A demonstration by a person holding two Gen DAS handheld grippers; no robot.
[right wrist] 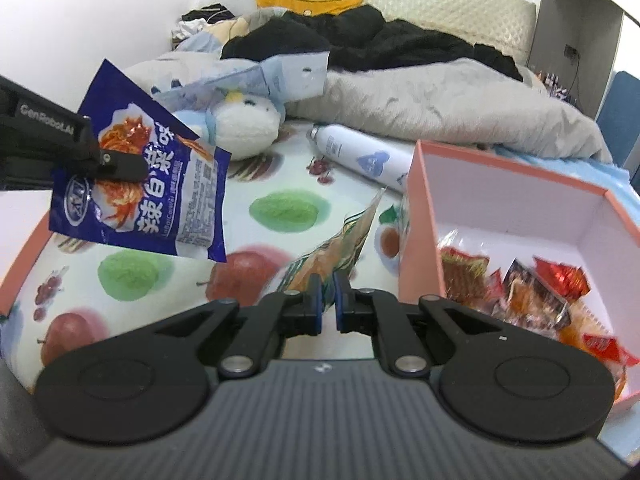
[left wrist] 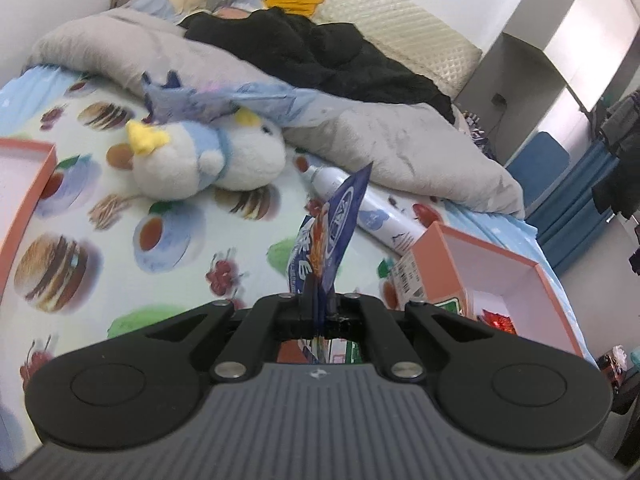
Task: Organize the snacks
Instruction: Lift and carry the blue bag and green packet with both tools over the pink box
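Left gripper (left wrist: 316, 312) has its jaws pinched tight on the blue packet (left wrist: 334, 224), which sticks up edge-on, held in the air over the bedsheet (left wrist: 180, 264). Right gripper (right wrist: 327, 300) is clamped on a thin green-and-orange packet (right wrist: 340, 248), jaws nearly together with just the foil between them, also lifted off the sheet, just left of the pink box (right wrist: 420, 216).

What could go sideways imo: both grips are on a thin edge or corner of slick foil, so a quick swing could let a packet twist or slide out. The box wall is right beside the right packet too, so coming in low would snag it on the rim. And both packets heading for the same box at once could bump each other.

View differences: the right wrist cam shows the blue packet's full printed face and the pile of snacks (right wrist: 520, 284) already in the box. The left cam only catches a sliver of that, but it shows a second pink tray (left wrist: 28, 184) off to the left, plus the whole plush (left wrist: 200, 160) and spray can (left wrist: 360, 204).
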